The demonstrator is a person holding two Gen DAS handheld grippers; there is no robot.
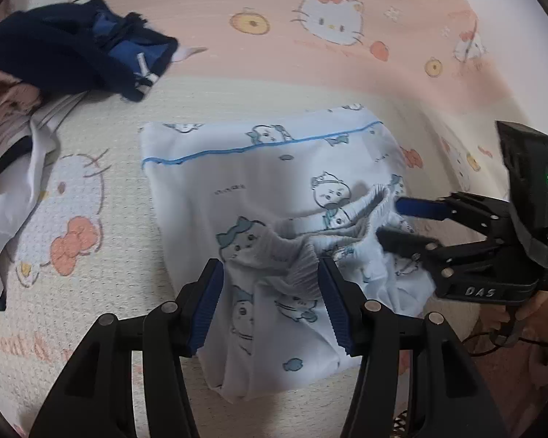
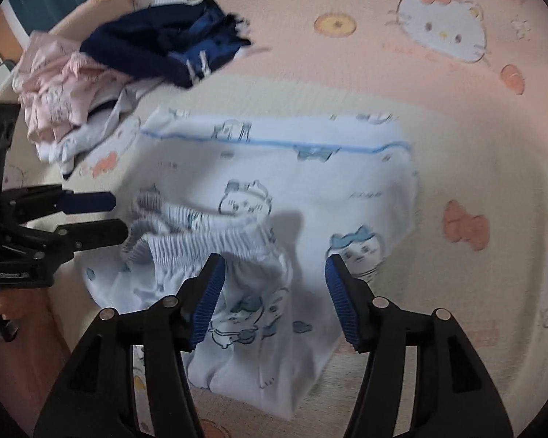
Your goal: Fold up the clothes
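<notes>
Leftmost, one pile of clothes lies on the bedsheet; one folded white cartoon-print garment lies mid-bed. Two grippers, left gripper and right gripper, hover over it with jaws apart, empty. "DAS" marks one.

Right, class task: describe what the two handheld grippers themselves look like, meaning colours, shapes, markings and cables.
Both the left gripper and the right gripper have black angular linkage arms with silver pivot pins and two fingers faced with ribbed blue pads. Seen from the left wrist, the right gripper's black body shows a green light, white lettering low down and a dark cable beneath.
</notes>
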